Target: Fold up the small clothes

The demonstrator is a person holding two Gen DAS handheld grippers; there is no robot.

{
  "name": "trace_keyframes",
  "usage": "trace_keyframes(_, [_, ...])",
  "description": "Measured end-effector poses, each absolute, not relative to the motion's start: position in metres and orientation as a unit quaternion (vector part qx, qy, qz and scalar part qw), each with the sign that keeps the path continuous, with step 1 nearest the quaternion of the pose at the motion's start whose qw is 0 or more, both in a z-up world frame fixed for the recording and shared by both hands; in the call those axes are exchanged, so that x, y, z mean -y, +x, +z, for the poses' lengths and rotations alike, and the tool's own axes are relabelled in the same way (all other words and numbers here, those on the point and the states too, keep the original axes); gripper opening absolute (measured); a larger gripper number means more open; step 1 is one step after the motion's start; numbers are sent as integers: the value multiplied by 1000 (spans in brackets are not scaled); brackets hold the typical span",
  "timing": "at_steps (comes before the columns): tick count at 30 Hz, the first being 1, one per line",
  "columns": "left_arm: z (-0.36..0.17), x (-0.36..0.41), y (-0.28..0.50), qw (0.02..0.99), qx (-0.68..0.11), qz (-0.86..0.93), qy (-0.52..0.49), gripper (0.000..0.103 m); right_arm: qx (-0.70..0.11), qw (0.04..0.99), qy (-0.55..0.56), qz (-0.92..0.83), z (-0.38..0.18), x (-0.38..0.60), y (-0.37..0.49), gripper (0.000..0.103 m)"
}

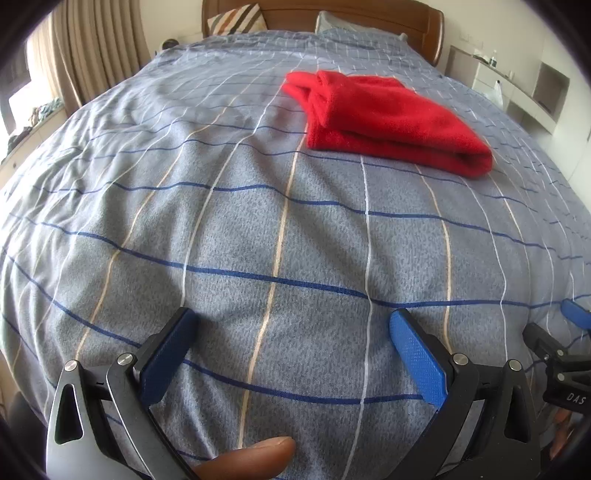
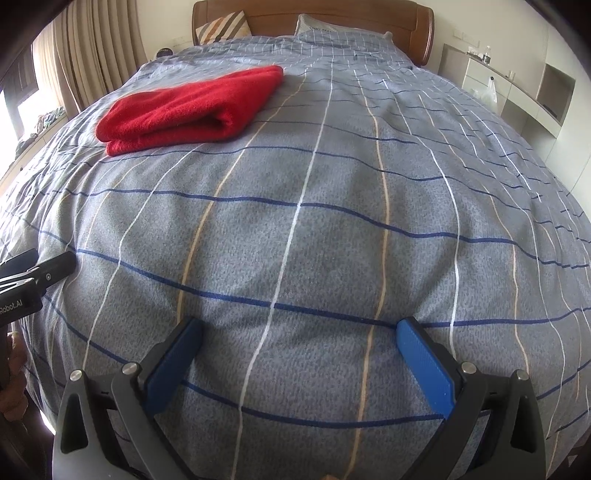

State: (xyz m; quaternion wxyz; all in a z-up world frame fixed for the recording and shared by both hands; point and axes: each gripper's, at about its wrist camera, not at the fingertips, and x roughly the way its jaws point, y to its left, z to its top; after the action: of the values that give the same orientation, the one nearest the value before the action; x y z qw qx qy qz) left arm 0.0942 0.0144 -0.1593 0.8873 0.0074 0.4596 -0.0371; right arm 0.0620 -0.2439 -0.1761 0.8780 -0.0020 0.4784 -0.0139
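A red fleece garment (image 1: 388,118) lies folded into a thick bundle on the bed, far ahead and to the right in the left wrist view. From the right wrist it is the same red garment (image 2: 188,107), far ahead at the upper left. My left gripper (image 1: 291,332) hovers open over bare bedcover near the foot of the bed, nothing between its blue pads. Beside it my right gripper (image 2: 299,339) is open too and empty. Part of the right gripper (image 1: 569,332) shows at the left view's right edge. The left gripper's black body (image 2: 33,277) shows at the right view's left edge.
A grey-blue checked bedcover (image 1: 221,221) spreads over the whole bed. A wooden headboard (image 2: 314,18) and pillows stand at the far end. Curtains (image 1: 92,48) hang on the left, white shelving (image 2: 517,92) stands on the right. A person's thumb (image 1: 251,458) shows at the bottom.
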Motion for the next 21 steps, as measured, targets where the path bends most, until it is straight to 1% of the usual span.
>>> trace_keyframes(4, [-150, -17, 94, 882, -469, -39, 4, 103, -486, 874, -3, -17, -170, 242, 65, 103])
trace_keyframes(6, [-137, -20, 89, 887, -460, -35, 9, 103, -480, 877, -1, -25, -158, 241, 62, 103])
trace_keyframes(10, [-97, -22, 70, 910, -411, -35, 32, 103, -451, 892, -23, -38, -123, 231, 48, 103])
trace_keyframes(13, [-67, -21, 59, 920, -388, -30, 46, 103, -433, 900, -19, -29, -94, 223, 37, 103])
trace_keyframes(17, [-40, -20, 47, 923, -381, -13, 62, 103, -412, 910, -33, -30, -58, 212, 24, 103])
trace_keyframes(21, [-29, -20, 40, 917, -396, -19, 42, 103, -394, 918, -40, -24, -29, 205, 12, 103])
